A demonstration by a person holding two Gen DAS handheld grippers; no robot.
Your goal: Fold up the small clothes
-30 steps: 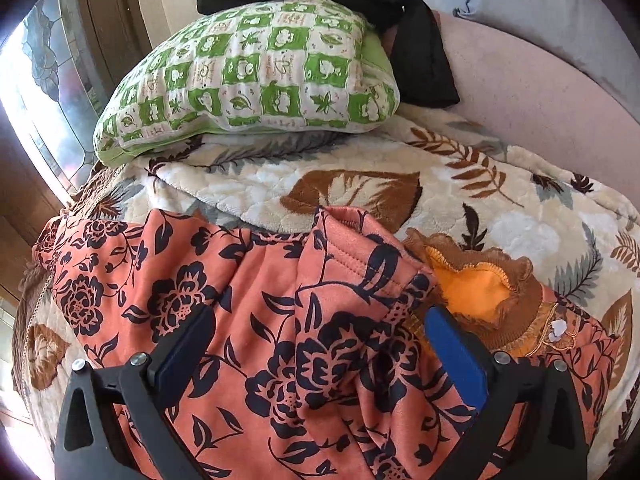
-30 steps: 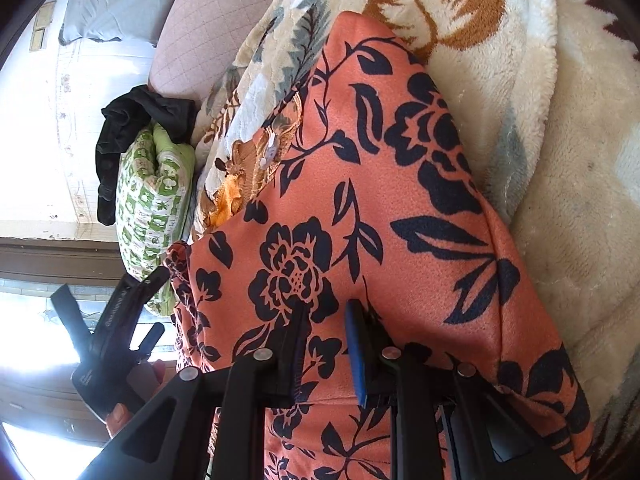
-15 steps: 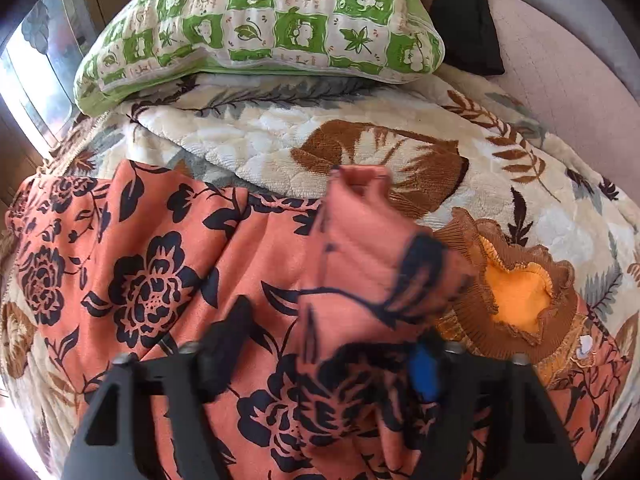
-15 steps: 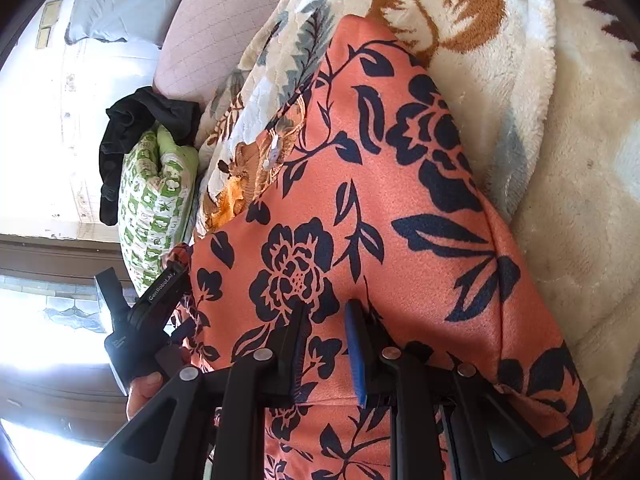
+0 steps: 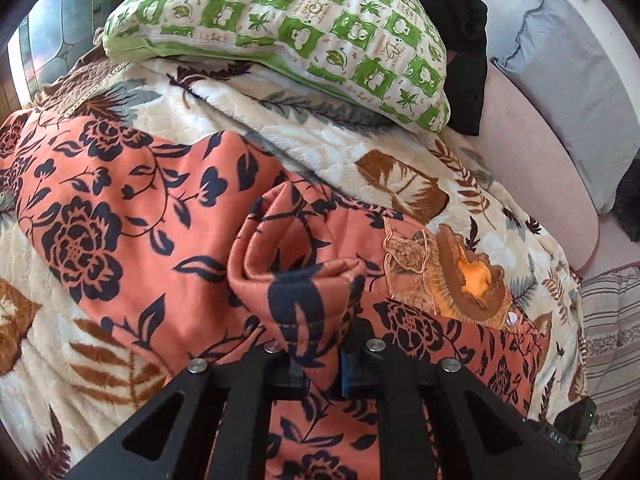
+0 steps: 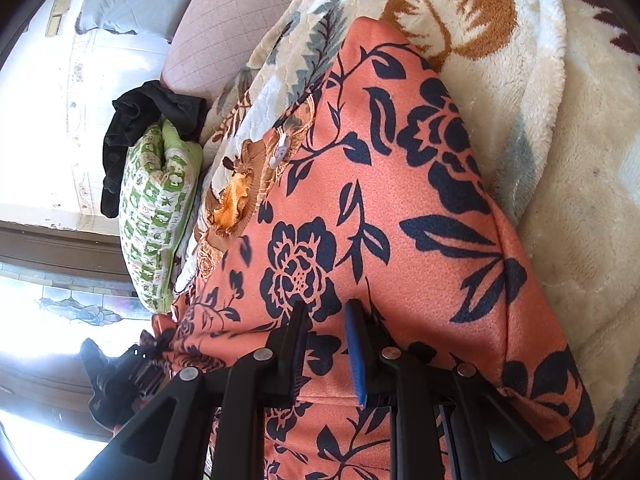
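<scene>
Pinching the floral garment (image 5: 120,216) on the blanket (image 5: 360,148), my left gripper (image 5: 320,364) had just closed on a bunched fold; my right gripper (image 6: 324,344) gripped its near edge.

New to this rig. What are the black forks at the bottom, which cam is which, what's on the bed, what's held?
The black forks are hand-held tongs, one per hand, each carrying a fisheye camera that looks along its fingers. In the left view, the left tongs have just been closing and now pinch a bunched sleeve of the orange floral garment. In the right view, the right tongs are clamped on the same garment's hem. It lies on a leaf-print blanket, with a green checked pillow behind.
</scene>
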